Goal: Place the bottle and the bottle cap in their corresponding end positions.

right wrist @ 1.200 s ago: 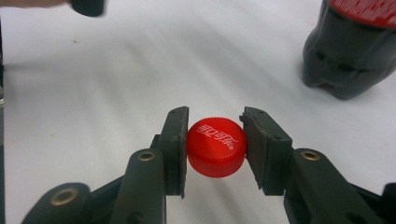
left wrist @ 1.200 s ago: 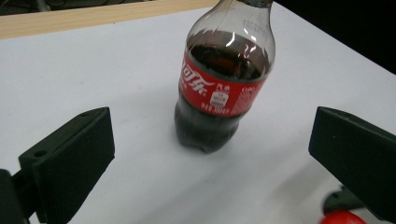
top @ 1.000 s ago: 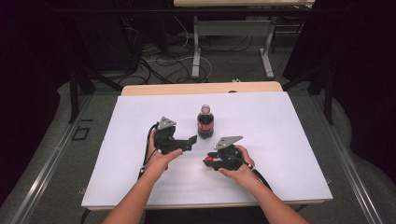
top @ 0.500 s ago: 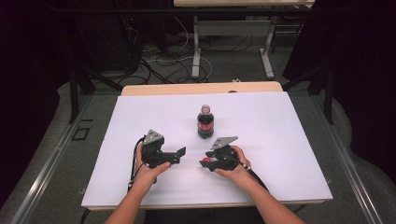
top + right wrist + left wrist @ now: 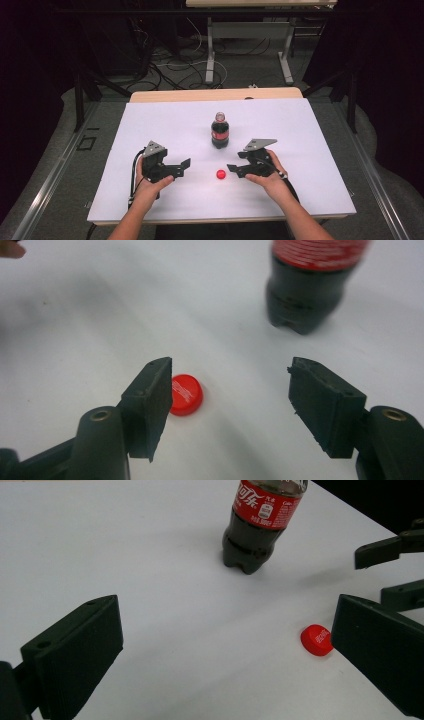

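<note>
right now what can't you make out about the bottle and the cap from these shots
- bottle top: cut off by the upper edge in both gripper views.
- Bottle mouth, high view: too small to tell whether it is open.
- cap: partly behind the right gripper's jaw, print blurred.
- Cap in the left gripper view: its edge meets the jaw.

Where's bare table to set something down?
Free: the far strip behind the dark cola bottle with red label, plus both outer sides of the white table. Crowded: the middle, where the small red plastic cap lies between left tool and right tool.
</note>
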A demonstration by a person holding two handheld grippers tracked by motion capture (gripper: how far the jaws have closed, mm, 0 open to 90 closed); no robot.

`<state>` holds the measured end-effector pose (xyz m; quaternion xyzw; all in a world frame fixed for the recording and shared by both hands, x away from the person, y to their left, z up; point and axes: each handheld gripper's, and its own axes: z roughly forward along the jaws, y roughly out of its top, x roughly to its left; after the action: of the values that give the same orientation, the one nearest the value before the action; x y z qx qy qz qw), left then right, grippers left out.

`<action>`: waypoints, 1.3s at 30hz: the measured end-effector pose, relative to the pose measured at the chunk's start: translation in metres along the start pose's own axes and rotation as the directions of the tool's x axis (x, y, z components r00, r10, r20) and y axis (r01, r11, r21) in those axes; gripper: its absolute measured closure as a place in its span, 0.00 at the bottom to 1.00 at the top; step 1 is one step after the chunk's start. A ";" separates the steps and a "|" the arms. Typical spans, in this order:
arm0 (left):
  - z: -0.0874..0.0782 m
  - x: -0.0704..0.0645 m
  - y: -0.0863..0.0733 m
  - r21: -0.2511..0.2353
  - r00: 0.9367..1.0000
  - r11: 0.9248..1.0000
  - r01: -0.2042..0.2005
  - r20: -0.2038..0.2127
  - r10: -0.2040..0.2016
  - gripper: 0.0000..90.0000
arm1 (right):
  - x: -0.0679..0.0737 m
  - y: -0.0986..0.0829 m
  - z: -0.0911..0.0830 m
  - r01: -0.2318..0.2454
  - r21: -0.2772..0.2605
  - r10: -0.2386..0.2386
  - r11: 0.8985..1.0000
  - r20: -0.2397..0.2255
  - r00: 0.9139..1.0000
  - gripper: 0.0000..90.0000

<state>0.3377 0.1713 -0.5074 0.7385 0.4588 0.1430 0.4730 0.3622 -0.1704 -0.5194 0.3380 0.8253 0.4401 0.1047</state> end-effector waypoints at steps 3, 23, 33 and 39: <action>-0.005 0.003 -0.001 -0.003 1.000 1.000 0.004 -0.007 -0.004 0.01 | -0.011 -0.004 -0.016 -0.031 -0.021 0.032 0.999 0.028 0.999 0.39; -0.036 0.032 -0.022 -0.005 0.993 0.999 0.041 -0.114 -0.041 0.02 | -0.066 -0.059 -0.089 -0.195 -0.106 0.216 0.975 0.248 0.944 0.17; -0.032 0.046 -0.035 -0.006 0.986 0.998 0.065 -0.154 -0.066 0.02 | -0.078 -0.086 -0.097 -0.235 -0.194 0.290 0.952 0.339 0.895 0.00; -0.031 0.052 -0.037 0.007 0.984 0.997 0.076 -0.164 -0.074 0.02 | -0.079 -0.091 -0.095 -0.235 -0.191 0.291 0.953 0.359 0.887 0.00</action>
<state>0.3253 0.2360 -0.5340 0.7097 0.5244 0.1821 0.4339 0.3347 -0.3187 -0.5458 0.5177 0.7018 0.4335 0.2269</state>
